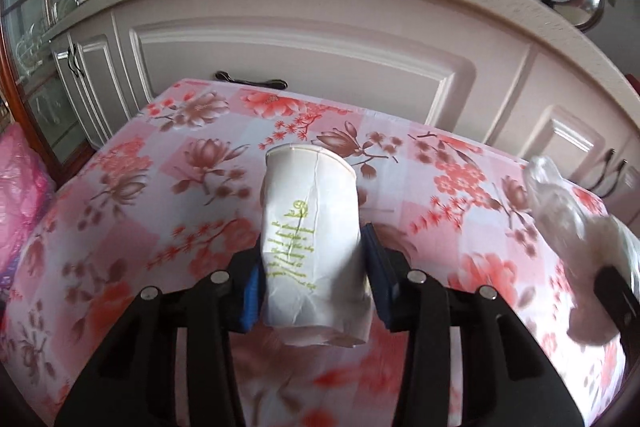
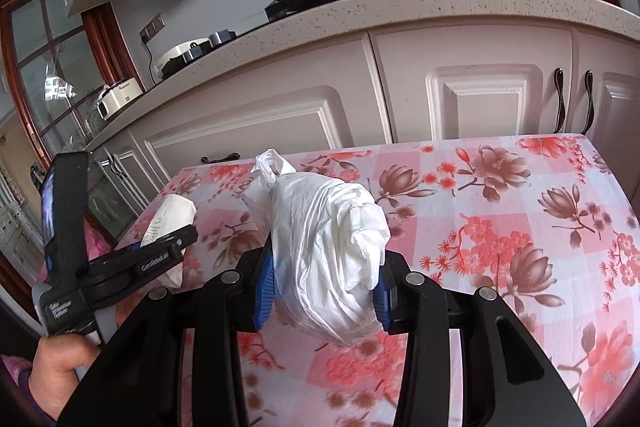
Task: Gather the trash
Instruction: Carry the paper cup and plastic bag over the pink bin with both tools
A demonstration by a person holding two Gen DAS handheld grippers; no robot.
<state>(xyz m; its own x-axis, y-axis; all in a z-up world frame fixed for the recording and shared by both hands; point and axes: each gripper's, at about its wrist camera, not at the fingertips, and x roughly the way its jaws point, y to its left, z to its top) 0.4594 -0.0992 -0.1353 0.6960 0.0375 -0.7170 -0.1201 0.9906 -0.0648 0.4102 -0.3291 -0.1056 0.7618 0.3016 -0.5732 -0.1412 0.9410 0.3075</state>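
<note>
Two pieces of trash show: one crumpled white paper cup (image 1: 312, 239) and one bunched white plastic bag (image 2: 324, 259), each in its own tool above the floral-clothed counter (image 1: 168, 195). The left tool (image 1: 312, 287) has its blue pads (image 1: 250, 291) pressed against the cup's sides, clamped partway closed, the cup's rim pointing ahead of the fingertips. The right tool (image 2: 326, 291) is nearly closed on the bag, whose loose end sticks out ahead of it. Only the right wrist view shows a hand (image 2: 60, 367) gripping the left tool's handle, with the cup to the left of the bag. In the left view the bag appears blurred at the right edge, apparently clear of the cloth.
</note>
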